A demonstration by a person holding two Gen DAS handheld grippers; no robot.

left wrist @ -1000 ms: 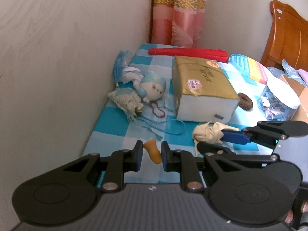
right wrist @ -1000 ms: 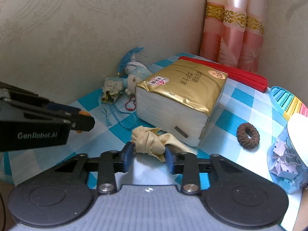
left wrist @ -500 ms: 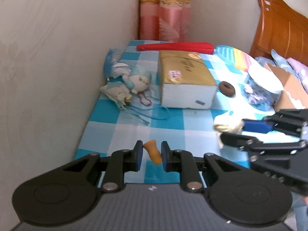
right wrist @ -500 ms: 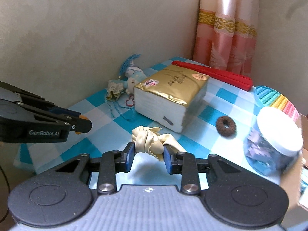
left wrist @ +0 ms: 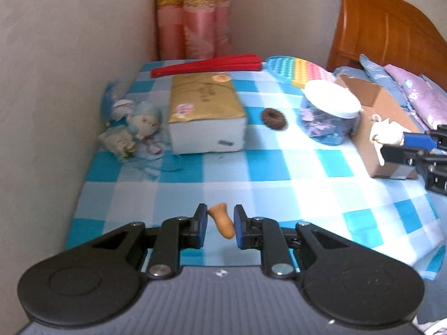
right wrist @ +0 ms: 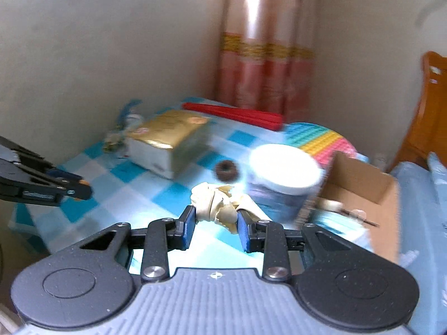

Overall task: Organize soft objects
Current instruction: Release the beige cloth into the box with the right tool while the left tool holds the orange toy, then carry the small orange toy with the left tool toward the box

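Observation:
My left gripper is shut on a small orange soft piece, held above the near edge of the blue checked cloth. My right gripper is shut on a knotted cream cloth, raised over the table. In the left wrist view the cream cloth hangs in front of the open cardboard box at the right. A blue-haired plush doll with a small pouch lies at the left by the wall. A brown hair scrunchie lies mid-table.
A gold tissue pack sits mid-table, a red folded fan behind it. A white-lidded clear jar and a rainbow bubble mat stand right. Walls close the left and back. A wooden headboard and bedding lie right.
My right gripper has carried the cream cloth up and rightward, from beside the tissue pack to the cardboard box. My left gripper drew back and rose a little, still holding the orange piece.

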